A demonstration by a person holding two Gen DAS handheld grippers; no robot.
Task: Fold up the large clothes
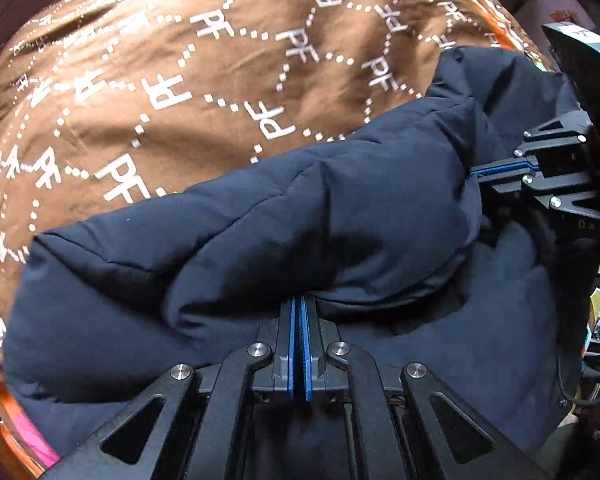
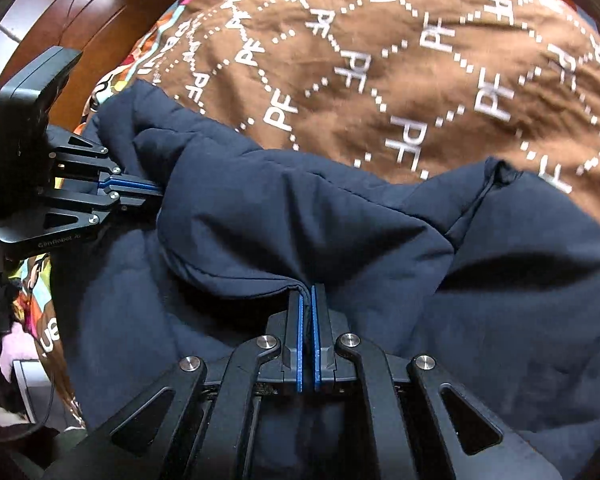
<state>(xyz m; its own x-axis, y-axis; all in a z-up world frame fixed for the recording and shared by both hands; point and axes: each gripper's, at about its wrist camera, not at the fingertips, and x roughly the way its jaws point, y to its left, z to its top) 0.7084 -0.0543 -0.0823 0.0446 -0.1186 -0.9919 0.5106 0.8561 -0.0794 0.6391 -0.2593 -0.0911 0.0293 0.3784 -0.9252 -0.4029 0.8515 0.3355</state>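
Navy jacket (image 1: 300,220) edge hidden between both closed jaws

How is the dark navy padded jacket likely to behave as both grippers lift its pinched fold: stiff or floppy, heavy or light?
The navy jacket looks puffy and quilted, so probably light for its bulk. It sags between the left gripper and right gripper, suggesting it will drape floppily rather than hold shape. Its smooth shell may slide easily on the brown bedspread.

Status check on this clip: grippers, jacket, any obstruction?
Left gripper shut on navy jacket edge. Right gripper shut on same folded edge. Jacket lies on brown PF-print bedspread, partly folded. No obstruction seen.
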